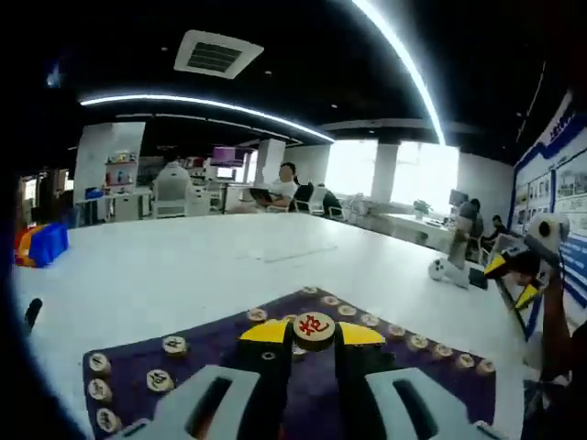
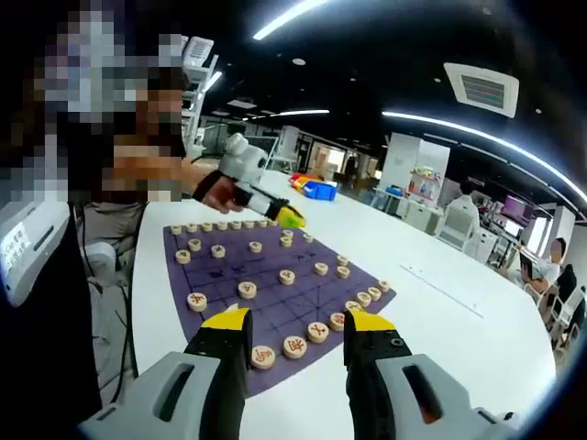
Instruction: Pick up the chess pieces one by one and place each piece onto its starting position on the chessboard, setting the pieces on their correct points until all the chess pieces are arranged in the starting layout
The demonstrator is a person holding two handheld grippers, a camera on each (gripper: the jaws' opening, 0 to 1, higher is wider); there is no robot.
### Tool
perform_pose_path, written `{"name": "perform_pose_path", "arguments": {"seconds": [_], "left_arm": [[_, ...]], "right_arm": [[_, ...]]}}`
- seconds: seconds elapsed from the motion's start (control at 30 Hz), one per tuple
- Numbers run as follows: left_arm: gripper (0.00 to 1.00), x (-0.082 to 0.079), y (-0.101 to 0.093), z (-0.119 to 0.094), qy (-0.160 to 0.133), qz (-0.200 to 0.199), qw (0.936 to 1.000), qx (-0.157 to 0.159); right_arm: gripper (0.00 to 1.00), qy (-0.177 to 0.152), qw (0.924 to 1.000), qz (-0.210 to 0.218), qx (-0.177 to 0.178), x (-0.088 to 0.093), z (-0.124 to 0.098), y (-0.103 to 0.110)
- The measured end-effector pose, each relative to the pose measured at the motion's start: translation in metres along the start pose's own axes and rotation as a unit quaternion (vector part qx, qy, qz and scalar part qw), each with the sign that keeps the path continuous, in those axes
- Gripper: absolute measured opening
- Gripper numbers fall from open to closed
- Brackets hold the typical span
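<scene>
Over the purple board (image 1: 303, 385), left gripper (image 1: 312, 335) clamps a red-marked piece (image 1: 314, 325); right gripper (image 2: 295, 321) hangs empty, jaws apart. Risk: piece slips w/ weak pinch, knocks neighbours.

The chess pieces (image 2: 295, 345) look like pale, smooth wood; the purple chessboard (image 2: 275, 293) seems matt cloth, lying on a smooth white table (image 2: 440, 321).

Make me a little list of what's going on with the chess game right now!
board: purple chessboard mat on a white table
pieces: round wooden discs, most along the mat's edges
left hand-held gripper: shut on a chess piece with a red character, above the mat
right hand-held gripper: open, holding nothing, over the near edge
</scene>
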State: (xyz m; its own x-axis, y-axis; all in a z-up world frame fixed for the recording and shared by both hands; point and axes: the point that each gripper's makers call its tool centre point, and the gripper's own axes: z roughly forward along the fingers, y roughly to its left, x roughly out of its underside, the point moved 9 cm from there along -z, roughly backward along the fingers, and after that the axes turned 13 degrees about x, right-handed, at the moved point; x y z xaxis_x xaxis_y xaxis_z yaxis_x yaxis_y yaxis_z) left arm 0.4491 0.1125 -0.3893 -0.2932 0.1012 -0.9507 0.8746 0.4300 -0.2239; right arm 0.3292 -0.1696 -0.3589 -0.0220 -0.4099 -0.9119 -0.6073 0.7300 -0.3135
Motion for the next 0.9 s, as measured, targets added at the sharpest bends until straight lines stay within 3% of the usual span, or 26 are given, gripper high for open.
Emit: {"name": "perform_pose_path", "arguments": {"seconds": [0.03, 0.1, 0.23, 0.33, 0.4, 0.47, 0.63, 0.9], "left_arm": [[0.20, 0.001, -0.004, 0.001, 0.001, -0.001, 1.0000, 0.006], [0.20, 0.014, -0.035, 0.009, 0.024, 0.007, 0.9984, 0.051], [0.20, 0.029, -0.066, 0.014, 0.054, 0.050, 0.9931, 0.091], [0.20, 0.039, -0.082, 0.014, 0.066, 0.047, 0.9906, 0.111], [0.20, 0.044, -0.088, 0.014, 0.078, 0.029, 0.9889, 0.123], [0.20, 0.048, -0.093, 0.015, 0.082, 0.036, 0.9879, 0.127], [0.20, 0.058, -0.099, 0.016, 0.125, 0.112, 0.9768, 0.132], [0.21, 0.070, -0.096, 0.026, 0.152, 0.076, 0.9758, 0.137]], "right_arm": [[0.41, 0.000, 1.0000, 0.000, 0.000, 0.000, 0.000, 0.000], [0.41, 0.000, 1.0000, 0.000, 0.000, 0.000, 0.000, 0.000], [0.41, -0.001, 1.0000, 0.000, 0.001, -0.001, 0.000, 0.000], [0.41, -0.002, 1.0000, 0.001, 0.003, -0.001, -0.002, -0.001], [0.41, 0.000, 1.0000, 0.001, 0.004, 0.000, -0.002, -0.003], [0.42, 0.002, 1.0000, 0.002, 0.001, 0.002, -0.002, -0.003], [0.42, 0.011, 0.9997, -0.011, -0.018, 0.005, -0.002, 0.003], [0.41, 0.008, 0.9997, -0.012, -0.018, 0.004, -0.002, 0.003]]}}
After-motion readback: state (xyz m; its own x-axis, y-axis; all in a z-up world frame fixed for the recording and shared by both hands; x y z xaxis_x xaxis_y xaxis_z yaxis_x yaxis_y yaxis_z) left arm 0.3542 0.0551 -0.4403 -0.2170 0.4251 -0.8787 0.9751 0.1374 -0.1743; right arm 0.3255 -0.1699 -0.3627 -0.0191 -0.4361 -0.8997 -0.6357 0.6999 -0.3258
